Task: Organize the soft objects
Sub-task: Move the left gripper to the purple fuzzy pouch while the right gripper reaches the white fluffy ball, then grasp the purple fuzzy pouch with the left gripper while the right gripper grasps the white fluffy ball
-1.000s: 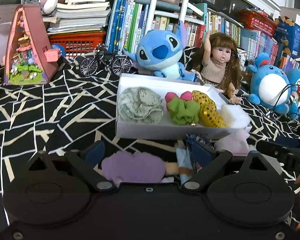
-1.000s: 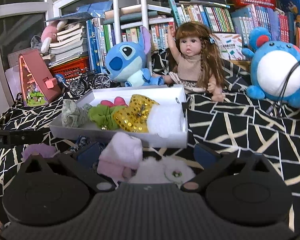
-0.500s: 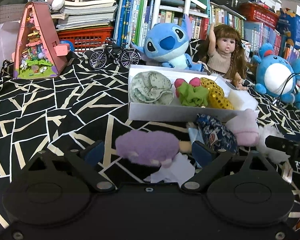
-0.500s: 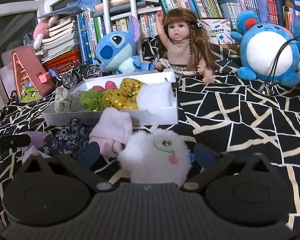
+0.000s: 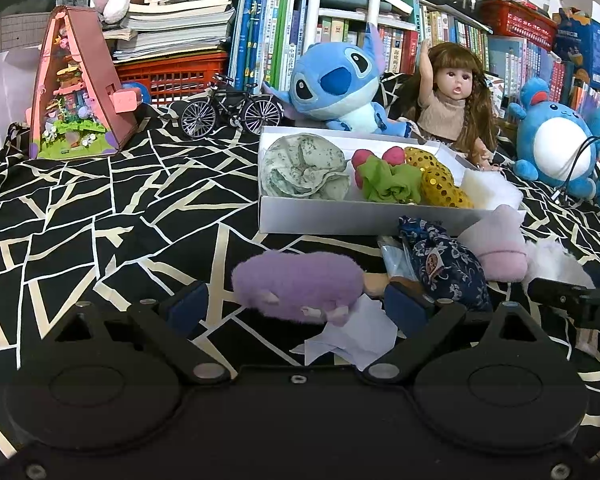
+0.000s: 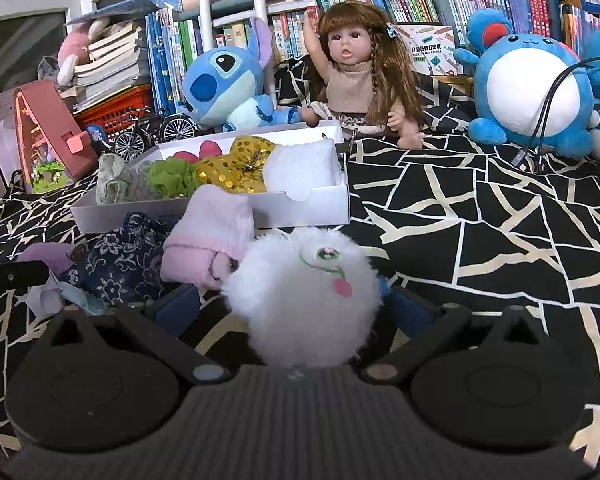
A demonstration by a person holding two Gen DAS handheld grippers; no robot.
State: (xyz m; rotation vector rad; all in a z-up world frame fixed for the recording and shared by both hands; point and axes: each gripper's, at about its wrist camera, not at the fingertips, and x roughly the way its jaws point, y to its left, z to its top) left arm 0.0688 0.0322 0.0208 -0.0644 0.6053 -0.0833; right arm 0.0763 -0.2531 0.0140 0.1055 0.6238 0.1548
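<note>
Lots of fuzz here: the purple plush [image 5: 298, 286] and white pompom [image 6: 302, 300] are fluffy, the pink sock [image 6: 210, 236] is soft knit, the gold bow [image 5: 436, 182] is shiny sequins, the box [image 5: 320, 218] matt white card, and the tablecloth [image 5: 120, 208] is smooth printed fabric.

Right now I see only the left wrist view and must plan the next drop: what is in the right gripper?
Observer: A white fluffy ball sits between the fingers of the right gripper; I cannot tell if they pinch it.
Operator: Any marking on it?
Observer: A stitched green stem and pink spot, facing the camera.
Operator: Room at the right end of the box?
Observer: Little; a white pad fills it to the right wall.
</note>
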